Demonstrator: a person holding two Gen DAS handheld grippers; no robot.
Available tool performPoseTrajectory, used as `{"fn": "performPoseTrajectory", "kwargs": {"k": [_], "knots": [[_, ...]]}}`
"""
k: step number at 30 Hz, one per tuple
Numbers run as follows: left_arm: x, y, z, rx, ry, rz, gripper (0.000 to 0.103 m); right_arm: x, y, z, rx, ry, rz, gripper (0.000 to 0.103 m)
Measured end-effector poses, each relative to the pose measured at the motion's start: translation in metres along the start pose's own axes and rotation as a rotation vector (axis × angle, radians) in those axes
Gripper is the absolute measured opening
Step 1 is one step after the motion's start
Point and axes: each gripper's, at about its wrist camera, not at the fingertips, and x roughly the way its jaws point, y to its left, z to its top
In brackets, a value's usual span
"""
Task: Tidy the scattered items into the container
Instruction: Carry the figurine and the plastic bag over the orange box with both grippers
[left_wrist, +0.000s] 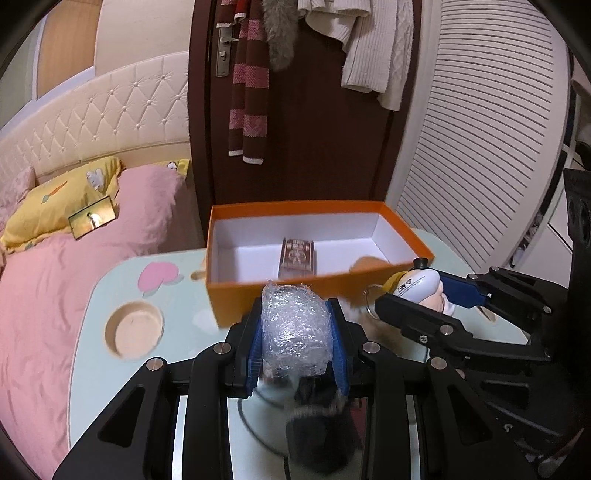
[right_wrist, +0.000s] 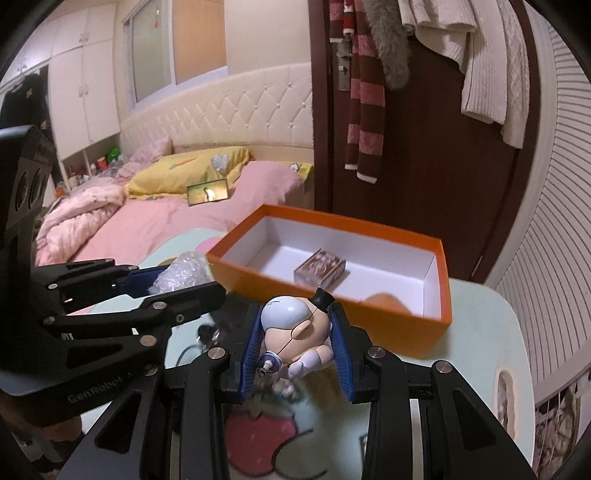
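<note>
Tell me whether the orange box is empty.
Not empty. The orange box holds one small patterned pack on its white floor; the rest looks bare.

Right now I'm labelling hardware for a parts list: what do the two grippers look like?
Both match: the left gripper and right gripper have matte black angular linkage arms with silver pivot bolts and ribbed blue finger pads. The left gripper's body, seen from the right wrist, carries pale "GenRobot" lettering. No cables are clearly attached.

A blurred dark object (left_wrist: 321, 424) sits below the plastic wad (left_wrist: 295, 325); its identity is unreadable.
</note>
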Motion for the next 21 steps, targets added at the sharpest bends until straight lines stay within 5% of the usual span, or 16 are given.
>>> {"fn": "performPoseTrajectory", "kwargs": {"k": [12, 21], "knots": [[0.049, 0.012, 0.049, 0.006, 0.037, 0.013, 0.033, 0.045, -0.03, 0.043, 0.015, 0.005, -0.051, 0.034], [0.074, 0.017, 0.056, -0.008, 0.086, 0.014, 0.033, 0.069, -0.04, 0.049, 0.043, 0.039, -0.052, 0.034]]}}
